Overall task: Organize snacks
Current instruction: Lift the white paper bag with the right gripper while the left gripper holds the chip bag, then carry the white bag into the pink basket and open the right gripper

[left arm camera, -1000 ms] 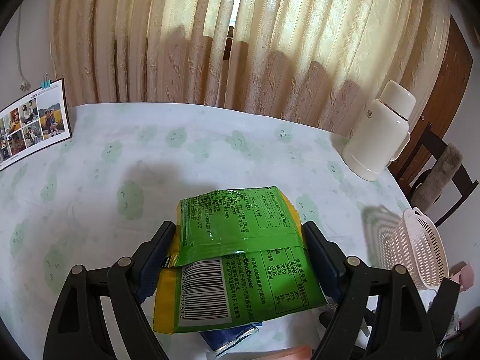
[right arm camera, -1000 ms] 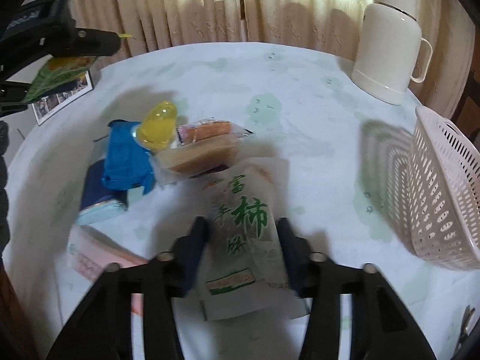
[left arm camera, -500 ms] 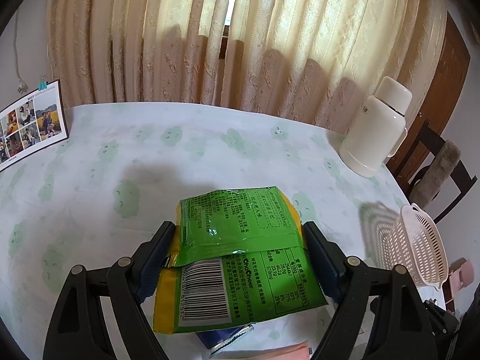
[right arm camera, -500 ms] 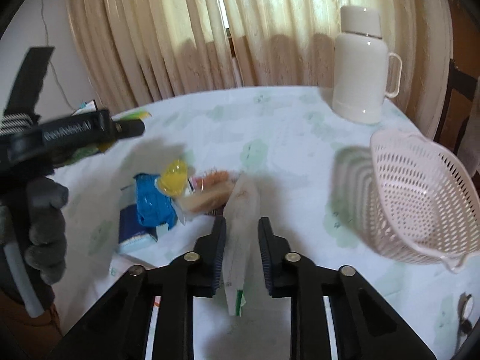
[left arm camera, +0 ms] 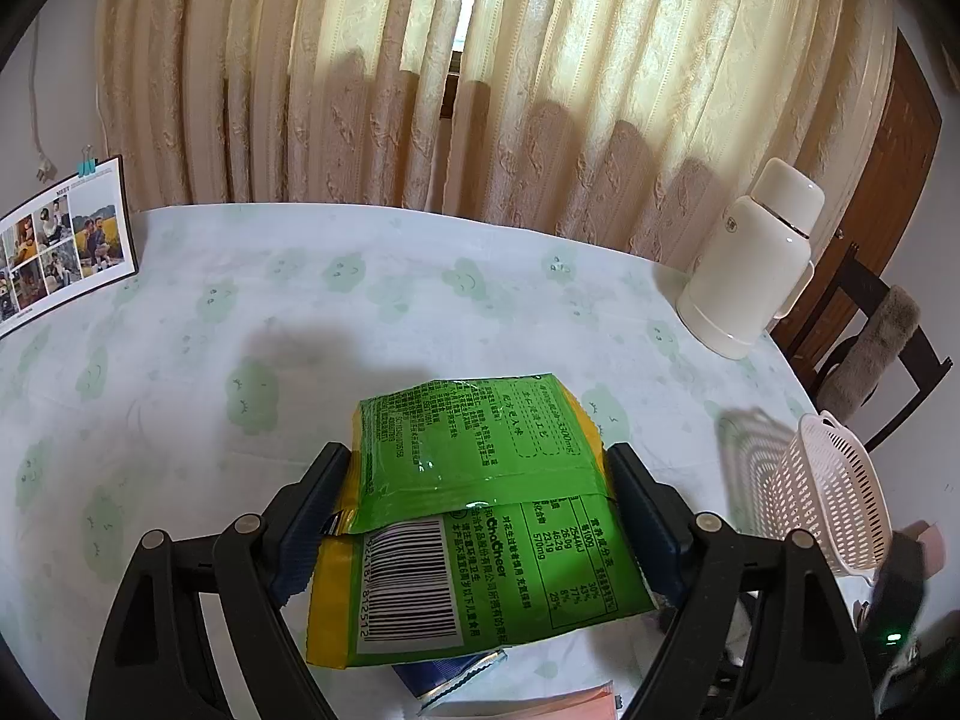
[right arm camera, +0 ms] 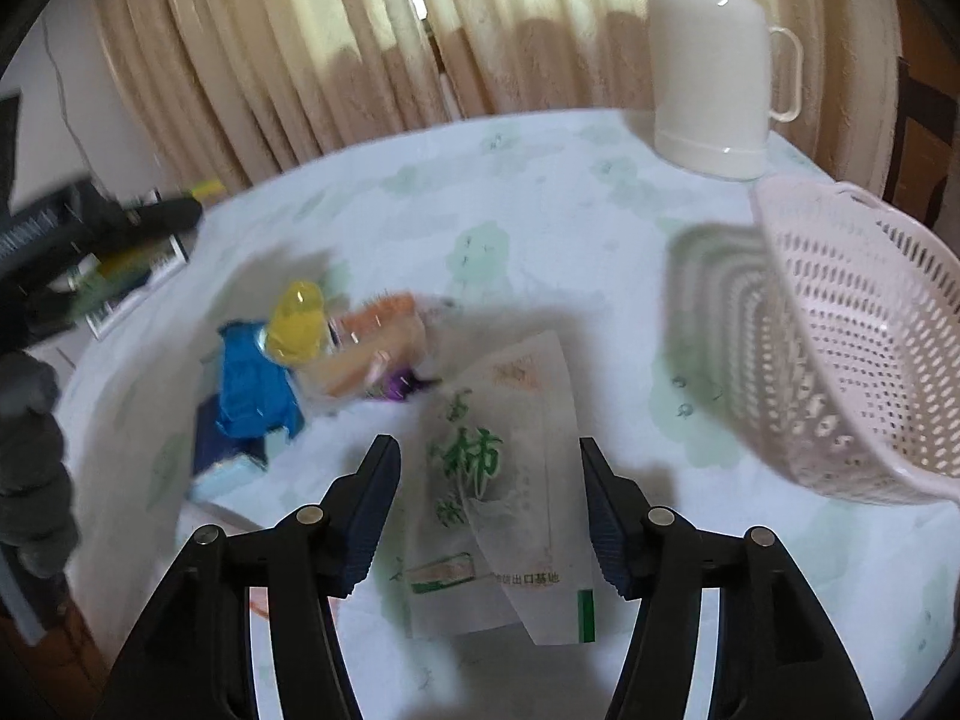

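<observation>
One basket (right arm camera: 852, 348), one flask (right arm camera: 711, 66), two tools.

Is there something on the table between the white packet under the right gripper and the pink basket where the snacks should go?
Nothing visible stands there. The white packet lies between the opening fingers of the right gripper, not pressed by them. Only bare tablecloth and the basket's shadow lie toward the pink basket. The other snacks sit on the opposite side.
</observation>
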The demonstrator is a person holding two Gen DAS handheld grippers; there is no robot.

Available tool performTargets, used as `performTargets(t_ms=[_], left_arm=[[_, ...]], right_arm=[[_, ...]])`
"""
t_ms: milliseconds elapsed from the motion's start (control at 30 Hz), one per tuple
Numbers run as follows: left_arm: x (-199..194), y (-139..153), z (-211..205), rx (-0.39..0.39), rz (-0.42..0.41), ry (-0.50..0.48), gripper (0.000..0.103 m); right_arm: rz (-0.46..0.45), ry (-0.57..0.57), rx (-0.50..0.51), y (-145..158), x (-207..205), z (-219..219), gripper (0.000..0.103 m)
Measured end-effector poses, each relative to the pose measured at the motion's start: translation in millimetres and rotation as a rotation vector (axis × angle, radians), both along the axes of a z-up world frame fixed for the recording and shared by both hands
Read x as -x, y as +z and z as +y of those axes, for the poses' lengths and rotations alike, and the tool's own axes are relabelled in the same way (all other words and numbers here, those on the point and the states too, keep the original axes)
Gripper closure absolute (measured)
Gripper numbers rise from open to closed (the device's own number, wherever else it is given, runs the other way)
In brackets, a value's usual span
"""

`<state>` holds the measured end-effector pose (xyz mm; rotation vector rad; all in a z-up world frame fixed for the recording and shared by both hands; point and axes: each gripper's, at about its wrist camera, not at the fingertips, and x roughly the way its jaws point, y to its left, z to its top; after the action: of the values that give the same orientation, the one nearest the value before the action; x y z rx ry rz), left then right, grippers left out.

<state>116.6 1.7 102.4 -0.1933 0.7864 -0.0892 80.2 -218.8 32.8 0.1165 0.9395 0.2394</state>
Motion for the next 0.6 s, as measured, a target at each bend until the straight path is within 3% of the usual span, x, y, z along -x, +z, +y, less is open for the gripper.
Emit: performTargets(t_ms=[100, 133, 167, 333, 600], left_arm=[[-0.2, 0.0, 0.0, 0.001, 0.000, 0.002, 0.021], [-0.3, 0.1, 0.0, 0.001, 0.001, 0.001, 0.021], [-0.2, -0.1, -1.0, 0.001, 0.001, 0.002, 0.020], [0.0, -0.3, -0.4, 0.002, 0.000, 0.005, 0.020], [1.1, -0.8, -1.0, 0.000, 0.000, -0.002, 0.020]], right_arm=[[-0.010, 0.023, 0.020, -3.7, 1.6, 3.9, 0.050], [-0.015, 0.041, 0.011, -2.7, 3.3, 5.9, 0.063], [-0.018, 0.057, -0.007, -1.1, 5.3, 7.6, 0.070], [-0.095, 0.066, 0.000, 18.0, 22.3, 15.5, 0.076], [-0.183, 0.012, -0.017, 55.7, 36.3, 2.4, 0.076]])
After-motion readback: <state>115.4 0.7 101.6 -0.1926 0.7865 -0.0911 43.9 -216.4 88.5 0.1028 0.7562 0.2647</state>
